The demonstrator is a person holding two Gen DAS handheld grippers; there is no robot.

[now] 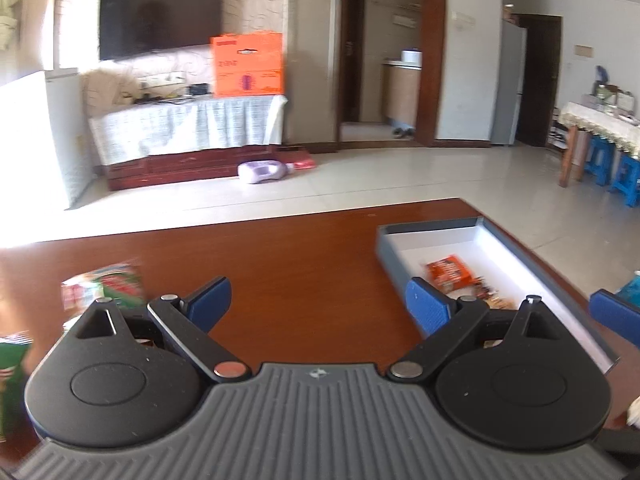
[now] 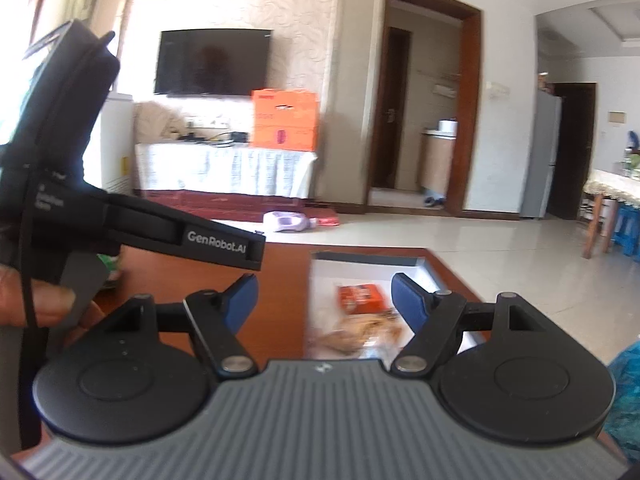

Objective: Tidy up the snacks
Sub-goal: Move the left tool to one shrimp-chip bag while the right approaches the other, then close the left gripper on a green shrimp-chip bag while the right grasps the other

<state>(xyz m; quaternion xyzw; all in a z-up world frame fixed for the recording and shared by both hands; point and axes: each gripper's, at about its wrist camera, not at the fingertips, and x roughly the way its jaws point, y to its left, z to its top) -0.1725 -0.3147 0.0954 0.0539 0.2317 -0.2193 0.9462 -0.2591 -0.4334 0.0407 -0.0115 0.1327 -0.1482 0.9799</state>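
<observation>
while both the left gripper [image 1: 318,308] and right gripper [image 2: 324,300] hang spread and empty over the desk [image 1: 288,264], two snacks lie in the grey box [image 1: 496,240] at right; green packets [image 1: 116,284] at lower left likely need fetching next.

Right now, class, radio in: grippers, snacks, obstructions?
Left gripper open, empty. Right gripper open, empty. Orange snack packet in grey shallow box; green packets on brown table. Nothing blocking.

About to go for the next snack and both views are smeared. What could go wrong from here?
1. The green snack packets lie near the table's left edge; a push could slide them off.
2. The box sits at the table's right corner and could get knocked.
3. The left gripper and right gripper, both open, work close together and might collide.
</observation>
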